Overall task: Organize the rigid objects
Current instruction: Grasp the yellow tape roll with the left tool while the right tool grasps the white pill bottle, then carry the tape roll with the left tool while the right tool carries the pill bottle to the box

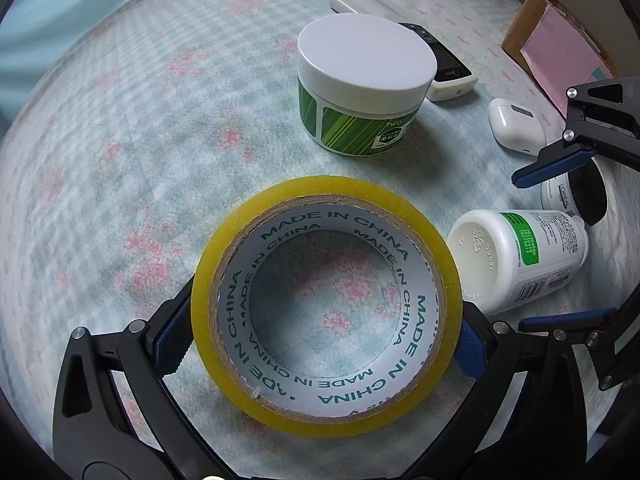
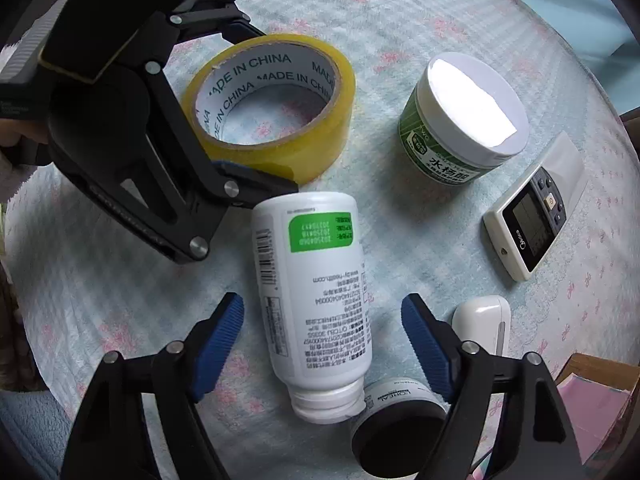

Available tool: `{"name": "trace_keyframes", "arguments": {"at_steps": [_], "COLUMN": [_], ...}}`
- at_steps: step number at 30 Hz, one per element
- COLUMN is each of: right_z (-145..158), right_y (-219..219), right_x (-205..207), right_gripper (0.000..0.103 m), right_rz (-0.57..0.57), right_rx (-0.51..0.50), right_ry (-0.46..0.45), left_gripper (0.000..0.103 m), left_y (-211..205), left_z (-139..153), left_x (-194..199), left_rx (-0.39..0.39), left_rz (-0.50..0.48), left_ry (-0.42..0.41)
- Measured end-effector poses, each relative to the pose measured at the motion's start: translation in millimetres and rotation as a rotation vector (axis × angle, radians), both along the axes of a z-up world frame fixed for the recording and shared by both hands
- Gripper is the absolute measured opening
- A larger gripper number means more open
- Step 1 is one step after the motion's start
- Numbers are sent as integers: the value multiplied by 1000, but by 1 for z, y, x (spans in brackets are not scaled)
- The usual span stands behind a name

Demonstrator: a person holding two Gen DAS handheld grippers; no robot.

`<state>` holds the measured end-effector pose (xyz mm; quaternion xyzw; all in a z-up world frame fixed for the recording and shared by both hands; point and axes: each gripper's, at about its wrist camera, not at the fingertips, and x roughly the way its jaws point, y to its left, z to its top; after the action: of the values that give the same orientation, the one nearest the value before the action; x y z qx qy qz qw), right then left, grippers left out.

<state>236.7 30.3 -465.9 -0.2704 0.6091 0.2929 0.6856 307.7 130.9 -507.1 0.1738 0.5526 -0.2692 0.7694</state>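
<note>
Between blue pads of the left gripper (image 1: 324, 344), clamped on both sides: yellow tape roll (image 1: 326, 304), flat on the floral cloth (image 1: 120, 160), hollow core showing only cloth. Right gripper (image 2: 322, 344) spread wide, straddling a capped white bottle (image 2: 316, 304) lying on its side, pads clear. Beyond, lidded green jar (image 1: 360, 92), contents hidden; earbud case (image 1: 514, 126) shut.

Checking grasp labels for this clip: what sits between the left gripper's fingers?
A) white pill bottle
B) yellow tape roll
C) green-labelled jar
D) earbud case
B: the left gripper's blue pads press both sides of the yellow tape roll, which lies flat on the cloth.
</note>
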Motion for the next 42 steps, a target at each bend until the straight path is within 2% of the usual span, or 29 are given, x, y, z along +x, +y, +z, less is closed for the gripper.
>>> {"name": "trace_keyframes", "arguments": {"at_steps": [3, 5, 7, 8, 18, 25, 35, 42], "right_z": [-3, -4, -6, -6, -8, 3, 42, 92], "right_y": [2, 4, 6, 7, 11, 6, -9, -20], "right_x": [4, 8, 9, 9, 4, 10, 9, 4], "right_gripper": [68, 59, 50, 49, 48, 48, 47, 47], "right_rz": [-16, -27, -29, -27, -41, -101, -221, -305], "right_rx": [4, 10, 16, 15, 2, 31, 103, 180], "right_ry": [4, 16, 38, 42, 38, 47, 47, 31], "left_gripper": [103, 96, 96, 96, 96, 96, 96, 96], "left_y": [-9, -14, -20, -21, -17, 0, 33, 50], "left_z": [1, 2, 2, 2, 8, 26, 82, 134], "left_x": [2, 5, 7, 9, 6, 2, -16, -49], "left_rx": [34, 40, 60, 64, 76, 67, 31, 10], "left_rz": [-21, -30, -25, -20, 22, 90, 226, 348], "left_ry": [-1, 14, 22, 30, 32, 23, -14, -38]}}
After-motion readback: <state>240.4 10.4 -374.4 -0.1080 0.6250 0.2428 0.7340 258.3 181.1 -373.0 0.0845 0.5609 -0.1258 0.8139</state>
